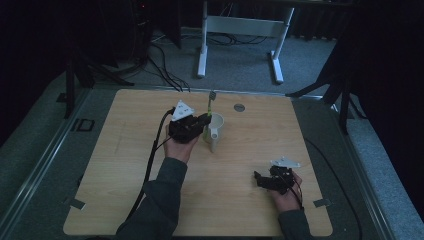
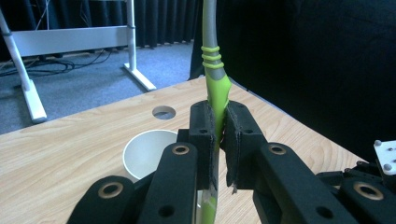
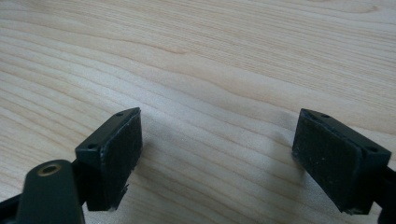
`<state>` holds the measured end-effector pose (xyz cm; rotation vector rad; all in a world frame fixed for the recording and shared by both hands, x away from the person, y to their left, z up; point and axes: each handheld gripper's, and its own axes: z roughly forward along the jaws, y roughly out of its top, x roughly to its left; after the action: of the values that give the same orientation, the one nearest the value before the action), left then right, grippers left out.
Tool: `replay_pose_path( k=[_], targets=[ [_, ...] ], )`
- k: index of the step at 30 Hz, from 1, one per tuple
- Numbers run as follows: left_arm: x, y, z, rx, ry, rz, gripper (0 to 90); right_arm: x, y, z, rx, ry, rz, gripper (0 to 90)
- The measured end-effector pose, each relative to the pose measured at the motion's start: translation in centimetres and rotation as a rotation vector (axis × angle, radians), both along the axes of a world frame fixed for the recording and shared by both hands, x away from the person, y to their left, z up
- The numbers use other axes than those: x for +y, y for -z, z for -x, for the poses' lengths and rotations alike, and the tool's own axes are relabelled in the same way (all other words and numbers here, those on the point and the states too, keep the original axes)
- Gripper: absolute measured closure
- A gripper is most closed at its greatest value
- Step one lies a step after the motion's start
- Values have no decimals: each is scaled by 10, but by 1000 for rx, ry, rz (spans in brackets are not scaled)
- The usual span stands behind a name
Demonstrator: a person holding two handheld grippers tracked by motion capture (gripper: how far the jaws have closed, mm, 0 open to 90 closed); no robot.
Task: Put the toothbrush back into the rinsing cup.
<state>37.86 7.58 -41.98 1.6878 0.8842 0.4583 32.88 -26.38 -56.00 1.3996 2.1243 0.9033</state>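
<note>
Left claw (image 2: 219,140) clamps an upright toothbrush (image 2: 214,70) beside the cup (image 2: 140,149); right claw (image 3: 219,158) gapes empty above table (image 3: 210,56).

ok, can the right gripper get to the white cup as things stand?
Probably yes: the right gripper is open and holds nothing, with bare table between it and the white cup. The left gripper holds a green toothbrush beside it, crowding that side.

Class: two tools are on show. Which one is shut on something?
The left tool, clamped on the green toothbrush over the white cup; the right tool gapes open.
</note>
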Motion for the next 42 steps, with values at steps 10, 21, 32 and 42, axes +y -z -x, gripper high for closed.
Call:
replay_pose_path(
  k=[10, 21, 32, 42],
  targets=[
    [-3, 2, -1, -10, 11, 16, 823, 0, 0, 0, -1, -2, 1, 157],
    [-5, 4, -4, -12, 5, 33, 824, 0, 0, 0, 0, -3, 0, 157],
    [-7, 5, -6, -21, 6, 43, 823, 0, 0, 0, 0, -3, 1, 157],
    [-13, 9, -8, -20, 11, 34, 823, 0, 0, 0, 0, -4, 2, 157]
  ],
)
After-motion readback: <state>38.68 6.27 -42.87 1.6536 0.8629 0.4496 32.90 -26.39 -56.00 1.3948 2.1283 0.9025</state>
